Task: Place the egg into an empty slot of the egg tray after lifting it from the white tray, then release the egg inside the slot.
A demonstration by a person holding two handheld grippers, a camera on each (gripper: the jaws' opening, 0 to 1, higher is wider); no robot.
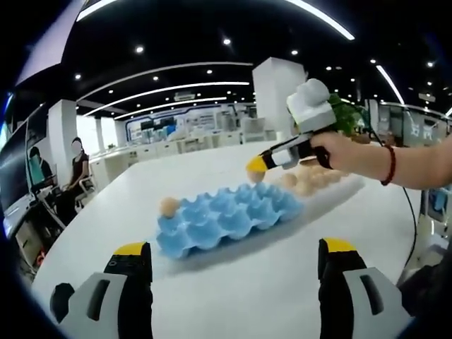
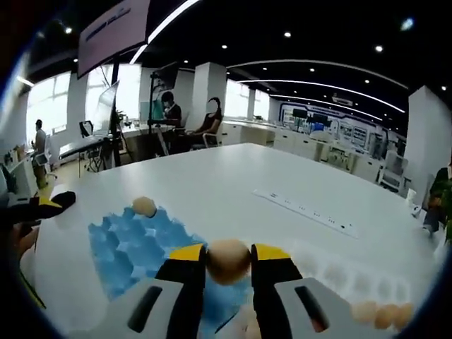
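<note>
My right gripper (image 2: 228, 253) is shut on a tan egg (image 2: 228, 263) and holds it above the near edge of the blue egg tray (image 2: 127, 244). One other egg (image 2: 144, 205) sits in a far corner slot of that tray. In the left gripper view the right gripper (image 1: 258, 168) reaches in from the right, over the far edge of the blue egg tray (image 1: 226, 215), where the lone egg (image 1: 169, 206) sits at the left end. My left gripper (image 1: 233, 253) is open and holds nothing, low in front of the tray.
The white tray (image 1: 347, 185) with several eggs (image 1: 305, 185) lies just behind the blue tray; the white tray (image 2: 339, 272) is at lower right in the right gripper view. A white power strip (image 2: 311, 212) lies on the table farther off. People sit at desks in the background.
</note>
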